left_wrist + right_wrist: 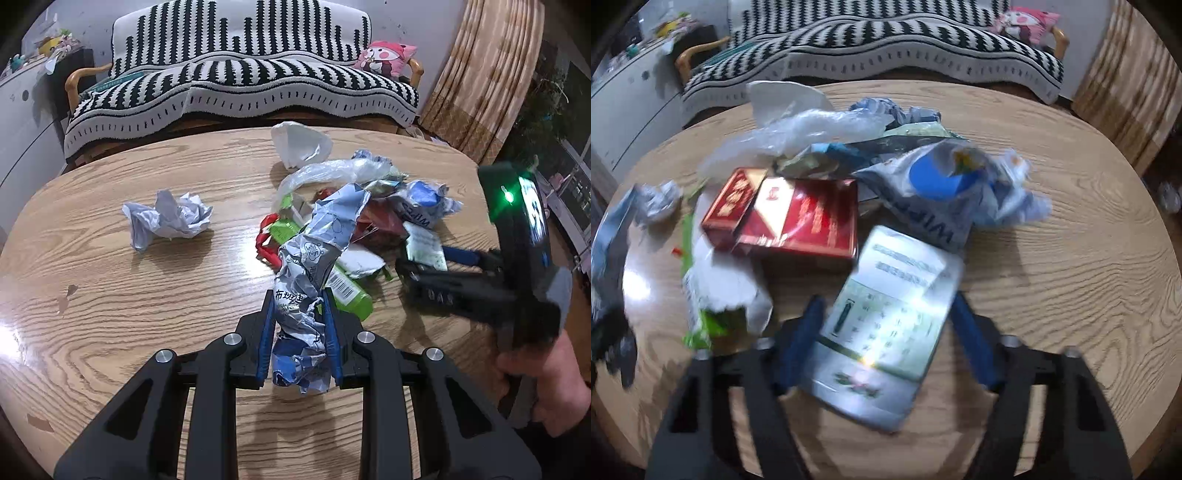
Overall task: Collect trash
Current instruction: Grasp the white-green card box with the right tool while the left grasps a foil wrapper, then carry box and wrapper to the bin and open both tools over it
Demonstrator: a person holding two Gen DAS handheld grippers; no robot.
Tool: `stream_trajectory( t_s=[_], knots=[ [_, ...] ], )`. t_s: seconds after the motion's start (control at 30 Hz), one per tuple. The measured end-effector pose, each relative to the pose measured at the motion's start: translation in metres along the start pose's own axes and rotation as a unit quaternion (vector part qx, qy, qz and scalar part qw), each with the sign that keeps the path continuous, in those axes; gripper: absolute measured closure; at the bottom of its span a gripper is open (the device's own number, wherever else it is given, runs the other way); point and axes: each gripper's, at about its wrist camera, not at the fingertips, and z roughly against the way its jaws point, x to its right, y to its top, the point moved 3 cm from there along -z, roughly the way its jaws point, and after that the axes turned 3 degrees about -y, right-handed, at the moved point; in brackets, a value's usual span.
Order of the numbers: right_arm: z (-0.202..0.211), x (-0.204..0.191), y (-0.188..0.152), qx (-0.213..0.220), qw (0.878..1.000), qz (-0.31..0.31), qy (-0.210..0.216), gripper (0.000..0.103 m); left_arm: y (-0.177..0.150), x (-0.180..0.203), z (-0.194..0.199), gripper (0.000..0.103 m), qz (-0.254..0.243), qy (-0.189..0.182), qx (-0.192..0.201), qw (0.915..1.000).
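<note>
Left wrist view: we see crumpled paper [168, 218] at left on the wooden table [110, 295], our left gripper [299, 317] clamping a crumpled wrapper [303, 295] at centre, and a striped sofa [240, 77] behind. Right wrist view: our right gripper [886, 332] straddles a flat packet [886, 325]; whether it pinches, we cannot tell.

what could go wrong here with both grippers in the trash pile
1. The left gripper pinches only the lower end of the long crumpled wrapper; its far end lies over the pile and may drag the green packet along.
2. The right gripper straddles the flat silver pouch without pressing it; a stiff, glossy sheet could slip or buckle.
3. The crumpled paper ball sits apart and could be missed.
</note>
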Motion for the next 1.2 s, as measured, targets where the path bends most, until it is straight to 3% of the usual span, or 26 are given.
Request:
stream_trajectory(
  t_s=[0.27,0.43,0.57,0.8,1.2],
  knots=[
    [0.035,0.044,-0.028,0.01,1.0,-0.003,0.027,0.044,0.012,0.05,-0.001,0.079,-0.021,-0.014,0.006,0.9997],
    [0.07,0.101,-0.045,0.03,0.998,-0.032,0.043,0.044,0.019,0.11,-0.011,0.079,-0.051,-0.041,0.005,0.9978],
    [0.09,0.164,-0.068,0.037,0.997,-0.064,0.026,0.044,0.022,0.17,-0.021,0.079,-0.081,-0.073,0.005,0.994],
    [0.114,0.279,-0.113,0.041,0.988,-0.147,-0.013,0.044,0.012,0.28,-0.039,0.079,-0.136,-0.14,-0.004,0.9808],
    [0.137,0.45,-0.225,0.028,0.957,-0.279,-0.076,0.044,-0.032,0.435,-0.072,0.079,-0.219,-0.241,-0.035,0.9448]
  ],
)
